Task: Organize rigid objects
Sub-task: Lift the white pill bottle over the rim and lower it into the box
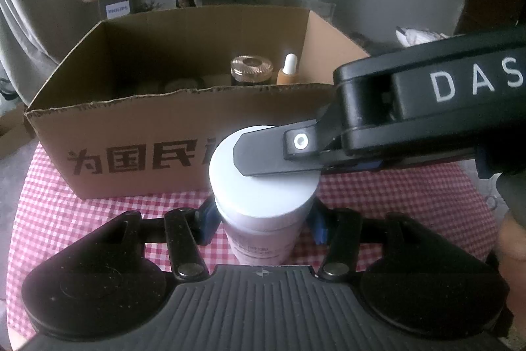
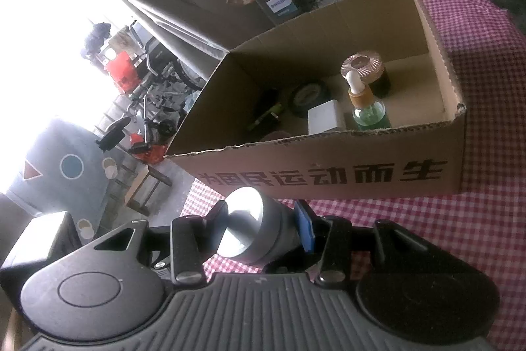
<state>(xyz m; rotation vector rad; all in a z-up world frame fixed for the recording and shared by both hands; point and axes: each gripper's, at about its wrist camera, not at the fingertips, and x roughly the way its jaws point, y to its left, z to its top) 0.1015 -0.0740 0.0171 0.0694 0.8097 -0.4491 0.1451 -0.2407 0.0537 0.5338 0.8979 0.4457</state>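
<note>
The left gripper [image 1: 263,219] is clenched around the body of a white jar [image 1: 263,186], which stands at six o'clock on the checked tablecloth [image 1: 98,219], just before the cardboard box [image 1: 131,127]; the right gripper [image 2: 259,229] clasps the same jar's lid [image 2: 245,226] from three o'clock; inside the box, toward one o'clock, stand a dropper bottle [image 2: 368,107] and a dark jar with a copper lid [image 1: 251,69].

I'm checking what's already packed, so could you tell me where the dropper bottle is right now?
The dropper bottle stands upright inside the cardboard box, toward its right end near the front wall, just in front of the copper-lidded jar and beside a white block.
</note>
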